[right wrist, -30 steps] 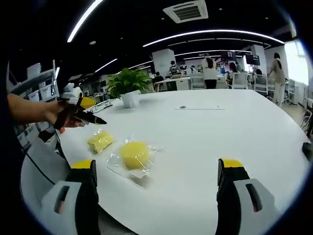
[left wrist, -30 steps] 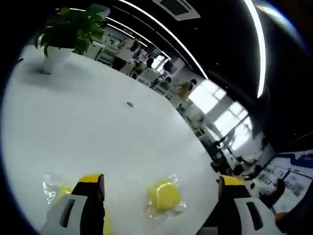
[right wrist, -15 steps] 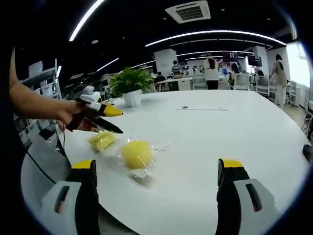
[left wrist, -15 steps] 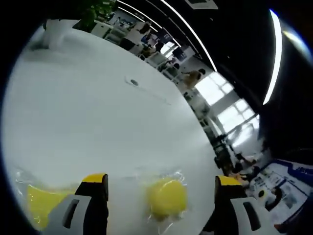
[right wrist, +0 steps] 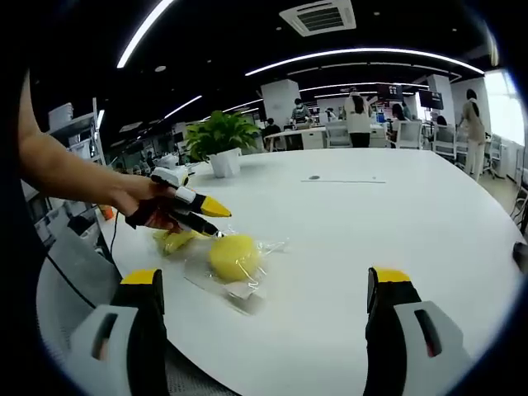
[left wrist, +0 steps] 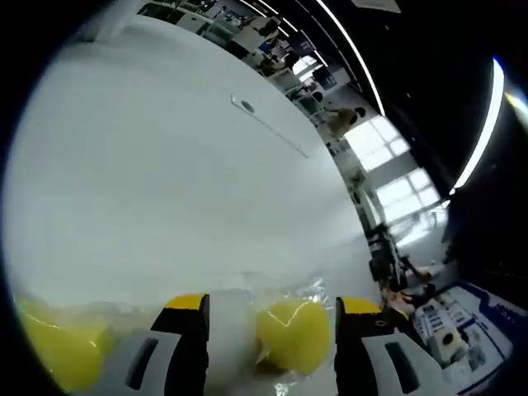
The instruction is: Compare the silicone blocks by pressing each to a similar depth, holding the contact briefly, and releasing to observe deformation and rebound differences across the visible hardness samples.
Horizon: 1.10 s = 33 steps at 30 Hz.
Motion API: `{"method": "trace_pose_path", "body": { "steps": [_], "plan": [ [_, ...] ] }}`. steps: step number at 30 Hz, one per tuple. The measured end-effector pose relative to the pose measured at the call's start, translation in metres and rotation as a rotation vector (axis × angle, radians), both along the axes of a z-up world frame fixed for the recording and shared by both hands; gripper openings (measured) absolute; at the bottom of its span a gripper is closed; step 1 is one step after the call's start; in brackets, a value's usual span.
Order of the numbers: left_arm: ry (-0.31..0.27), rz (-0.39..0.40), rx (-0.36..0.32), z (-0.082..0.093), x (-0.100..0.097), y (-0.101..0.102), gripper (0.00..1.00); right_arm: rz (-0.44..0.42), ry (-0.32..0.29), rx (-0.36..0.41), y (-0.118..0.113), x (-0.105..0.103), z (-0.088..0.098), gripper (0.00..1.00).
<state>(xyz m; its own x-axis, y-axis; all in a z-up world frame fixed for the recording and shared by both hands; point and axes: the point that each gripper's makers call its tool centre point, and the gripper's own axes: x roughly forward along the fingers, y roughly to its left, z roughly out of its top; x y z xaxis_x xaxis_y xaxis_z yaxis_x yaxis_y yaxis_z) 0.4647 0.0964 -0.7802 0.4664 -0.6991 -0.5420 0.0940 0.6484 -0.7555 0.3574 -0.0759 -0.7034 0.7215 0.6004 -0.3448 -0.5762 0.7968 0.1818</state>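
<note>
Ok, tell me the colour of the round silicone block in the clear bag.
Yellow; the round silicone block shows best in the right gripper view.

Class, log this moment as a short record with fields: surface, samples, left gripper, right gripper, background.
surface: white table
samples: round yellow block in clear wrap; second yellow block beside it
left gripper: jaws straddling the round yellow block, contact cannot be confirmed
right gripper: open, holding nothing, back from the samples
background: potted plant at the table's far edge
</note>
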Motion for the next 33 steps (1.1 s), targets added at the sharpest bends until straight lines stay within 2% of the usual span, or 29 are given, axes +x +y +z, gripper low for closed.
{"method": "trace_pose_path", "body": {
  "steps": [3, 7, 11, 14, 16, 19, 22, 24, 26, 29, 33],
  "plan": [
    [0.024, -0.016, -0.021, -0.003, -0.002, -0.005, 0.44, 0.0, 0.001, 0.001, 0.0, 0.001, 0.0, 0.96],
    [0.057, 0.021, -0.025, -0.007, 0.001, -0.003, 0.26, 0.008, 0.007, -0.019, 0.001, 0.0, -0.002, 0.96],
    [0.103, 0.037, -0.059, -0.007, 0.001, -0.009, 0.25, 0.02, 0.01, -0.029, 0.004, -0.001, -0.004, 0.96],
    [0.116, 0.033, -0.04, -0.011, 0.0, -0.01, 0.2, 0.022, 0.011, -0.031, 0.005, -0.001, -0.004, 0.96],
    [0.112, 0.012, -0.006, -0.014, -0.003, -0.009, 0.14, 0.023, 0.012, -0.031, 0.006, 0.0, -0.004, 0.96],
    [0.11, 0.027, -0.024, -0.014, -0.001, -0.009, 0.13, 0.024, 0.013, -0.031, 0.007, 0.0, -0.004, 0.96],
    [0.046, -0.025, -0.003, -0.012, -0.001, -0.012, 0.06, 0.027, 0.016, -0.037, 0.007, -0.001, -0.006, 0.96],
    [0.056, -0.021, 0.005, -0.013, -0.002, -0.012, 0.04, 0.027, 0.018, -0.034, 0.008, -0.001, -0.006, 0.96],
    [0.06, -0.016, 0.0, -0.013, -0.002, -0.011, 0.02, 0.027, 0.017, -0.034, 0.008, 0.0, -0.006, 0.96],
    [0.021, -0.043, 0.029, -0.013, -0.001, -0.011, 0.0, 0.027, 0.016, -0.032, 0.009, 0.0, -0.005, 0.96],
    [0.008, -0.048, 0.038, -0.013, 0.0, -0.012, 0.0, 0.025, 0.017, -0.033, 0.008, 0.0, -0.006, 0.96]
  ]
}}
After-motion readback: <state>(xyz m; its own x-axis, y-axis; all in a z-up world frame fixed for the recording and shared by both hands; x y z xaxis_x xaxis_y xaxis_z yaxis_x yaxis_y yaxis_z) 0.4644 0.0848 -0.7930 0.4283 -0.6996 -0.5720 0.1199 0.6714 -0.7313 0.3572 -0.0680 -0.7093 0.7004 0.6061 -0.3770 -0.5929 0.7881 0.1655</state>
